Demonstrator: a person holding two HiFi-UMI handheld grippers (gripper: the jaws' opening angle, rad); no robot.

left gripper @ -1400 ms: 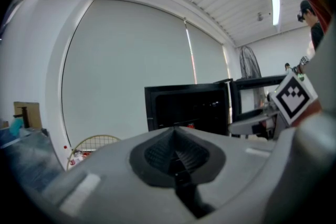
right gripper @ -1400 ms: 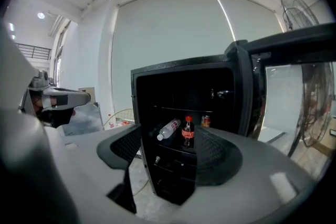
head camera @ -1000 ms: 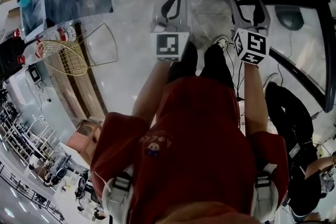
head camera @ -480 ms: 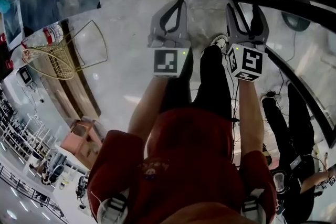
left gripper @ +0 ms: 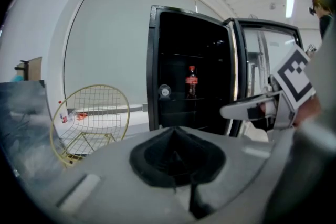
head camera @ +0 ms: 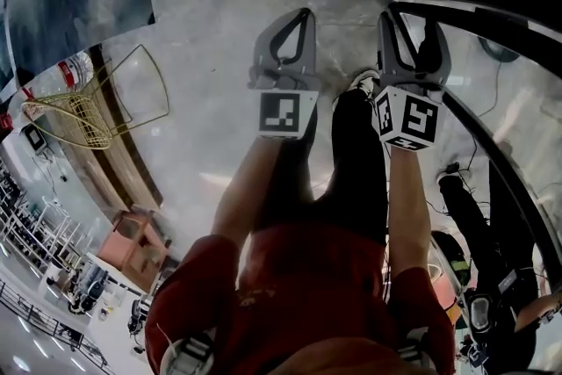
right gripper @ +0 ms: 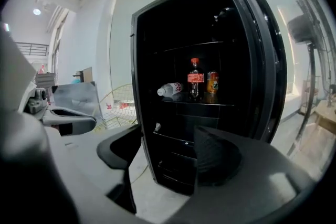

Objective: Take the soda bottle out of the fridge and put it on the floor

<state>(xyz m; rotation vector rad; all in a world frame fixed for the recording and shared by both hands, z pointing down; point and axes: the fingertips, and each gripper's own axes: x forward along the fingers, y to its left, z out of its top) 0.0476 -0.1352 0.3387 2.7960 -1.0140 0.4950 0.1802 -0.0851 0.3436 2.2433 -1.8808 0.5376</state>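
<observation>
The soda bottle (right gripper: 195, 78), dark with a red cap and label, stands upright on a middle shelf of the open black fridge (right gripper: 157, 50). The left gripper view also shows the soda bottle (left gripper: 191, 81), small and far off. Both grippers hang well short of the fridge. My right gripper (right gripper: 168, 152) is open with nothing between its pads; the head view has the right gripper (head camera: 410, 18) near the door's edge. My left gripper (left gripper: 176, 134) is shut and empty, and in the head view this left gripper (head camera: 301, 15) points at bare floor.
An orange can (right gripper: 212, 82) stands beside the soda bottle and a clear bottle (right gripper: 170, 89) lies to its left. The glass fridge door (right gripper: 273, 60) is swung open on the right. Gold wire chairs (head camera: 88, 105) (left gripper: 92, 115) stand to the left. Another person (head camera: 479, 224) crouches at right.
Both grippers have sunk lower and drawn nearer my body in the head view. Their jaws look the same as before.
</observation>
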